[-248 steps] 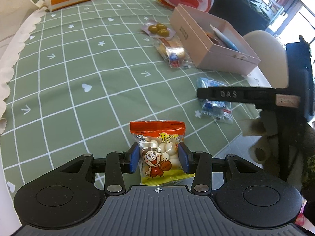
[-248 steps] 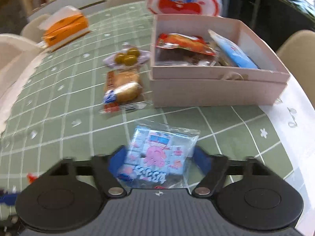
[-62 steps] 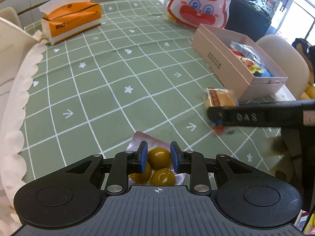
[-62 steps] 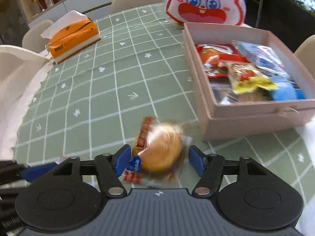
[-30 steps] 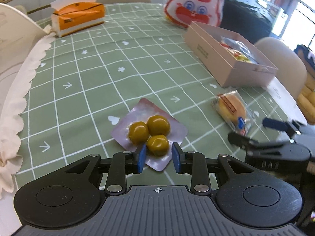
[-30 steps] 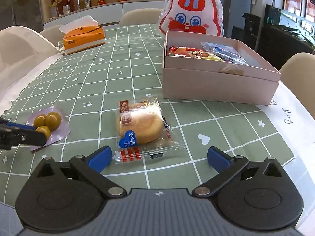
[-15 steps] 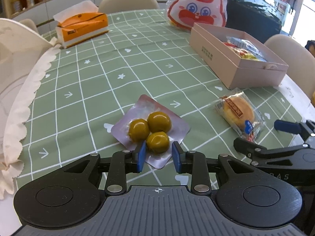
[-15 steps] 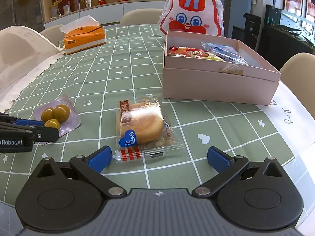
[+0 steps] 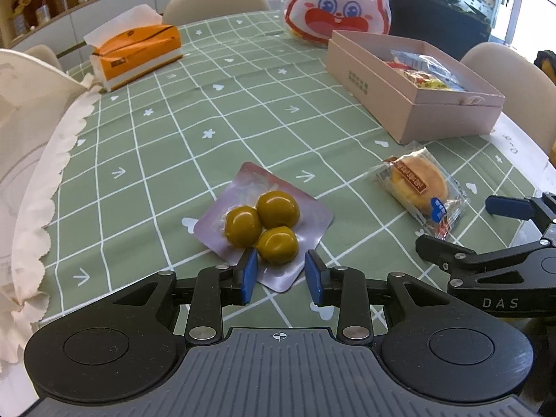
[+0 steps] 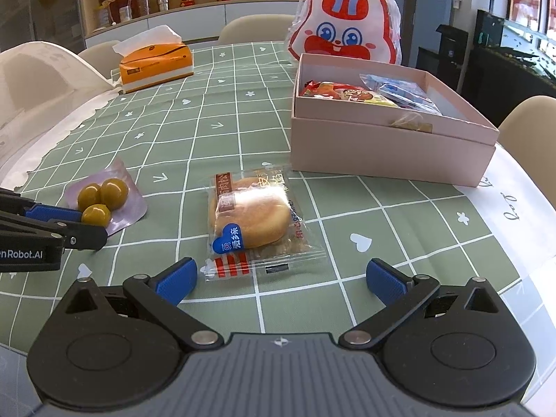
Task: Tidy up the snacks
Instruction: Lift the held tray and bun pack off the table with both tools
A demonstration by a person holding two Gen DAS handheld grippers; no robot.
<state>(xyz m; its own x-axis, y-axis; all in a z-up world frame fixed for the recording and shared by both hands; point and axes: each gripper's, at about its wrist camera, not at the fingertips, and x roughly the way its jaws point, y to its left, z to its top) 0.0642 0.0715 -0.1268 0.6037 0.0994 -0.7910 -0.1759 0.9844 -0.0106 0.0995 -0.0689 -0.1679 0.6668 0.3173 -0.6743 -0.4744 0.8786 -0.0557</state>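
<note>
Table [image 10: 243,111] with green grid tablecloth, white hearts, stars and arrows. Near left: olive pack [image 10: 104,198], three green balls on a purple sheet. Near centre: wrapped bun [image 10: 253,219]. Right: open pink box [image 10: 392,153] holding snack packs. Rabbit-face bag [image 10: 347,24] just behind the box. Far left: orange tissue box [image 10: 156,62].

Olive pack [image 9: 264,222] flat on cloth; wrapped bun [image 10: 252,222] beside; pink box [image 10: 389,139] holds snacks.
</note>
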